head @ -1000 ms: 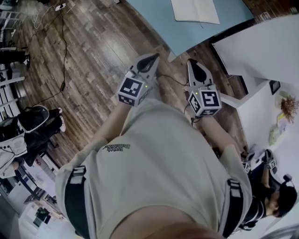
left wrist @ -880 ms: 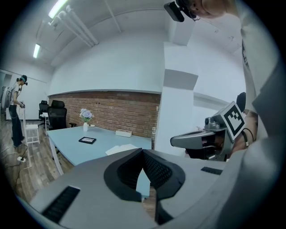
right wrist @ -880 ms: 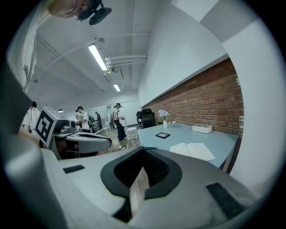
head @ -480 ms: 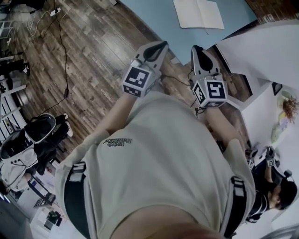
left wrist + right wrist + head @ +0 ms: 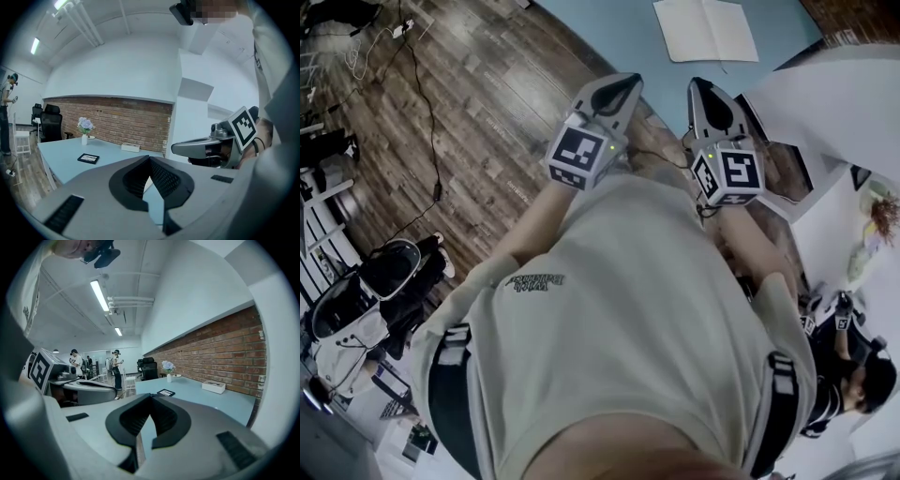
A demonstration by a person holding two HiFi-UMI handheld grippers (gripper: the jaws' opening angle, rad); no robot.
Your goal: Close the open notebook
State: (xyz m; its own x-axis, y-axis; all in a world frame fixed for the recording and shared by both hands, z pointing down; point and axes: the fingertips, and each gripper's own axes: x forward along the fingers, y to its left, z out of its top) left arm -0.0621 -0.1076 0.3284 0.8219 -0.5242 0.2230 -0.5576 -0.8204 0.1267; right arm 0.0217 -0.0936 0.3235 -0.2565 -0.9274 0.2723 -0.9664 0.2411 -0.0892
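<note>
No legible text anywhere; shirt print point(image 5: 535, 279) unreadable.

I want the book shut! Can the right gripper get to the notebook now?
Probably not yet: the right gripper hangs short of the notebook, which lies farther along the table. Nothing stands between them.
</note>
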